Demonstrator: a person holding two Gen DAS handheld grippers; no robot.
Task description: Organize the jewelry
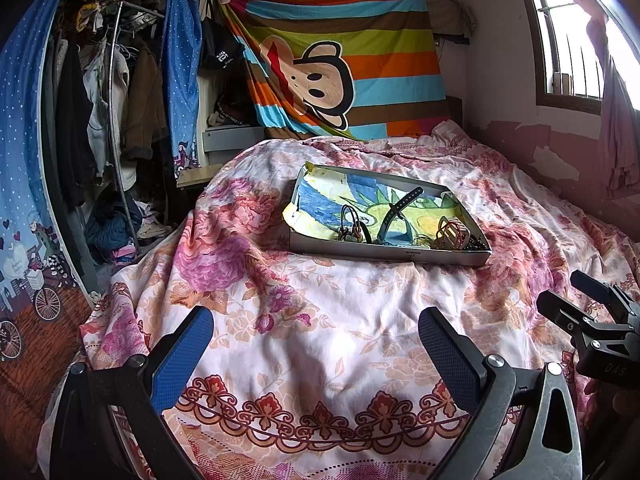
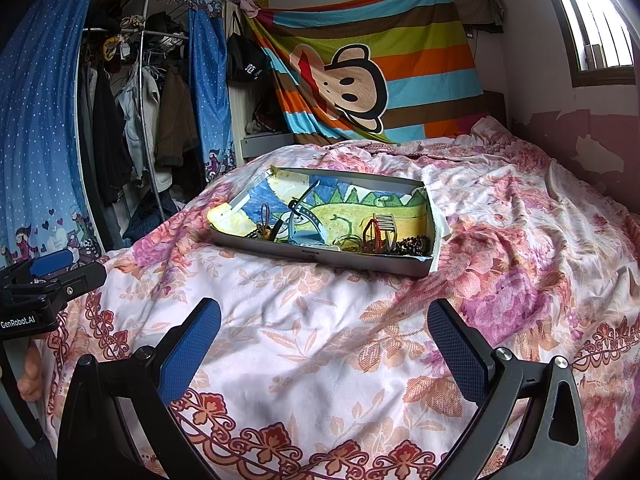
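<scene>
1. Jewelry (image 2: 360,236) lies heaped along the near side of a shallow grey box (image 2: 320,258) that sits on a bed covered by a pink floral quilt (image 2: 320,340).
2. Inside the box, over a crayon-style drawing lining its floor, are a dark watch strap (image 1: 400,204), a string of dark beads (image 2: 414,245) in the right-hand corner, a red bangle (image 2: 371,230), and a tangle of cords and pendants (image 2: 266,228) toward the left.
3. Left gripper (image 1: 316,344) hovers over the quilt near the foot of the bed, its blue-padded fingers (image 1: 182,360) spread wide with nothing between them.
4. Right gripper (image 2: 324,336) is likewise released, its fingers (image 2: 456,356) wide apart above the bedding and well short of the box.
5. Both tools are held side by side; each camera catches the other's black frame at the edge of its view, and a hand (image 2: 30,376) shows at the left edge of the right wrist view.
6. Behind the bed hangs a striped cloth with a cartoon monkey face (image 2: 360,88). A clothes rack (image 1: 112,92) with blue dotted curtains stands at left, and a barred window (image 1: 572,40) lets in daylight at right.
</scene>
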